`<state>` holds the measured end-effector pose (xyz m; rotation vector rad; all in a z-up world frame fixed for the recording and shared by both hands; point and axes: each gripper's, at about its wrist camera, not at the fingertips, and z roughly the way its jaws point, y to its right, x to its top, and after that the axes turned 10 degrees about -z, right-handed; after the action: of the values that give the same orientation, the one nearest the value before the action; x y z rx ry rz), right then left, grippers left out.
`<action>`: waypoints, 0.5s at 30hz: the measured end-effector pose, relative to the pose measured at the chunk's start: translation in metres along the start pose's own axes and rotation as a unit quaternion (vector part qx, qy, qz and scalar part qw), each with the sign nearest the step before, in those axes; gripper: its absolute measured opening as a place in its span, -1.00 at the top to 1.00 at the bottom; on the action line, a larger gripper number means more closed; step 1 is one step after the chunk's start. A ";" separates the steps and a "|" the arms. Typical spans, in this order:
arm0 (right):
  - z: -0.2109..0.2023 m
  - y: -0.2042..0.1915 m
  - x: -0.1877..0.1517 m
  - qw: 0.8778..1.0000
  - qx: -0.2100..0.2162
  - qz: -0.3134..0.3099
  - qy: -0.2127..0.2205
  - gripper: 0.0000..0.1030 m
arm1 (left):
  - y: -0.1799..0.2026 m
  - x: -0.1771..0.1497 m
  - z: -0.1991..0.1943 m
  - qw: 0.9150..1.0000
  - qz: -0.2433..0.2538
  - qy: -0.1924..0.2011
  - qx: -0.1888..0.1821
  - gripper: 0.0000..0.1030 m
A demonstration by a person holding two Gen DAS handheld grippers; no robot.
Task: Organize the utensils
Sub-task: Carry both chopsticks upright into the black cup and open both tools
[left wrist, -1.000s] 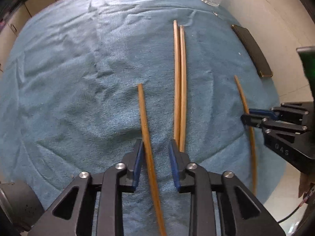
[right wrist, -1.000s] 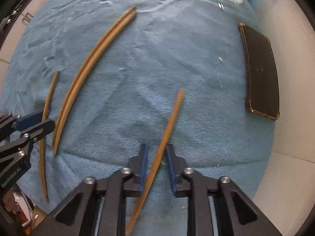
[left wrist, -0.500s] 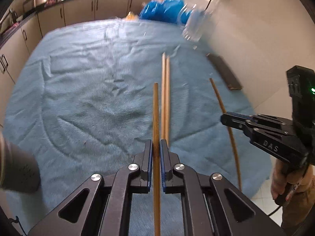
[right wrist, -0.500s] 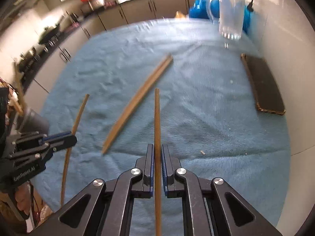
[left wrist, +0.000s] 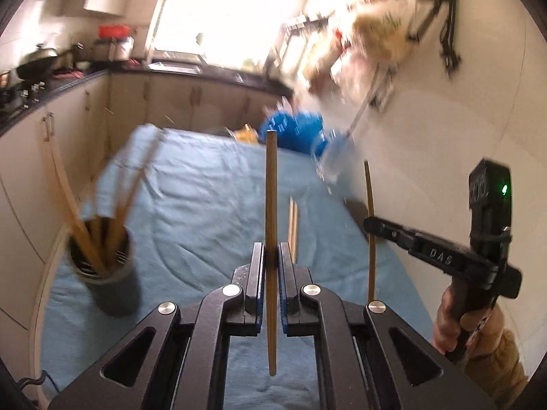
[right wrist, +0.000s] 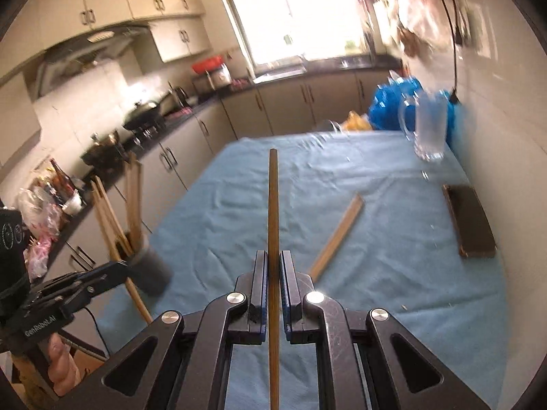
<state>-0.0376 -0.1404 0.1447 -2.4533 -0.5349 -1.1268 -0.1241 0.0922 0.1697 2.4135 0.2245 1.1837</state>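
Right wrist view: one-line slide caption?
Right gripper shut on a chopstick above the blue cloth, two chopsticks left, holder at left.

Blurred glass mug (right wrist: 429, 126), wall clutter (left wrist: 369, 44)

A: The chopstick (left wrist: 271, 205) between the left gripper (left wrist: 272, 259)'s blue pads?
B: Tan wood. Beneath it, a plain light-blue cloth (left wrist: 205, 205).
A: And left of those tongs?
B: A dark grey holder (left wrist: 102, 273).
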 end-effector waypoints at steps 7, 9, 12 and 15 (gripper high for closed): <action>-0.002 -0.054 0.031 0.997 0.028 -0.024 0.065 0.86 | -0.031 0.029 -0.067 0.995 -0.036 0.092 0.003 0.87; 0.003 -0.071 0.043 0.995 0.044 -0.029 0.082 0.86 | -0.042 0.038 -0.082 0.993 -0.040 0.114 0.010 0.87; 0.013 -0.101 0.064 0.991 0.069 -0.039 0.108 0.86 | -0.056 0.052 -0.101 0.988 -0.041 0.144 0.032 0.87; 0.027 -0.127 0.082 0.987 0.093 -0.039 0.129 0.86 | -0.075 0.068 -0.108 0.985 -0.054 0.159 0.048 0.87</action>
<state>-0.0334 -0.0047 0.2158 -2.1055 -0.6289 -1.3366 -0.1629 0.2152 0.2425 2.2472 0.5154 1.5348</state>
